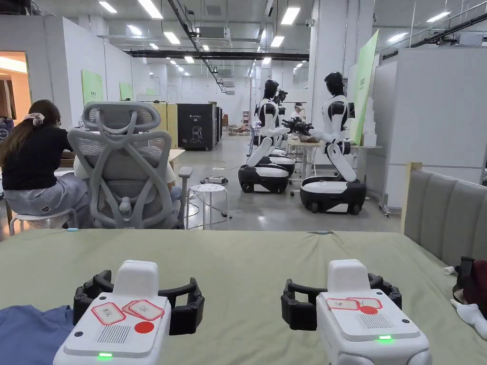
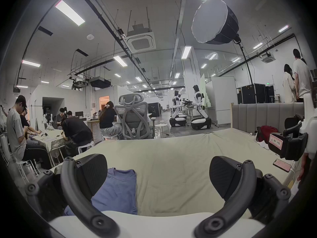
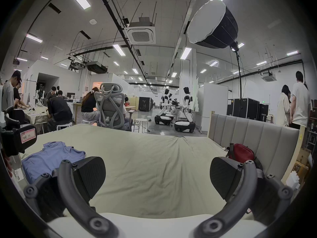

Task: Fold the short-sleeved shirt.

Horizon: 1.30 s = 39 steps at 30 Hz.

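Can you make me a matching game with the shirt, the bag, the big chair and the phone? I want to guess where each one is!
Things:
1. blue shirt
2. red bag
3. grey office chair
4. phone

Places:
A. on the floor past the far edge of the bed
B. on the bed against the padded headboard
C. on the bed's near left part, by the left gripper
D. near the bed's right edge, below the right gripper

Pairs: 1-C, 2-B, 3-A, 4-D

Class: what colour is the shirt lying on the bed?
Blue shirt, plain; clearest in the right gripper view.
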### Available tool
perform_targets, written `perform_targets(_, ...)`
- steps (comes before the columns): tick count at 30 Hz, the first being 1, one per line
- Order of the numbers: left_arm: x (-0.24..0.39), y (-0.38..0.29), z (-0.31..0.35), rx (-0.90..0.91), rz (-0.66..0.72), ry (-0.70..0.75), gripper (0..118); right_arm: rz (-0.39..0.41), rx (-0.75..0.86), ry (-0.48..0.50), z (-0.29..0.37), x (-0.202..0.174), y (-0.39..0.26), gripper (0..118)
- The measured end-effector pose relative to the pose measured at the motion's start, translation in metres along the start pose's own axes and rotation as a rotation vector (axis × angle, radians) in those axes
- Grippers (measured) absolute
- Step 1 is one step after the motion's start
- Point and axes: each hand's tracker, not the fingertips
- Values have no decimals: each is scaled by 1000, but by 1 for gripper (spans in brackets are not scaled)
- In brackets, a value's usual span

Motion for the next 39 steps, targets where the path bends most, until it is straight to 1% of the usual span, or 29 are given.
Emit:
perform_targets(11, 0, 0, 1, 5, -2, -2, 118, -24, 6, 3, 4, 4, 3, 118)
perform_targets(35, -1, 1, 3, 6, 10, 2, 118, -19, 6, -3, 7, 2, 7, 118)
perform_targets(39, -2, 2, 3, 6, 7, 7, 118, -8, 9, -13, 9, 0, 11, 118)
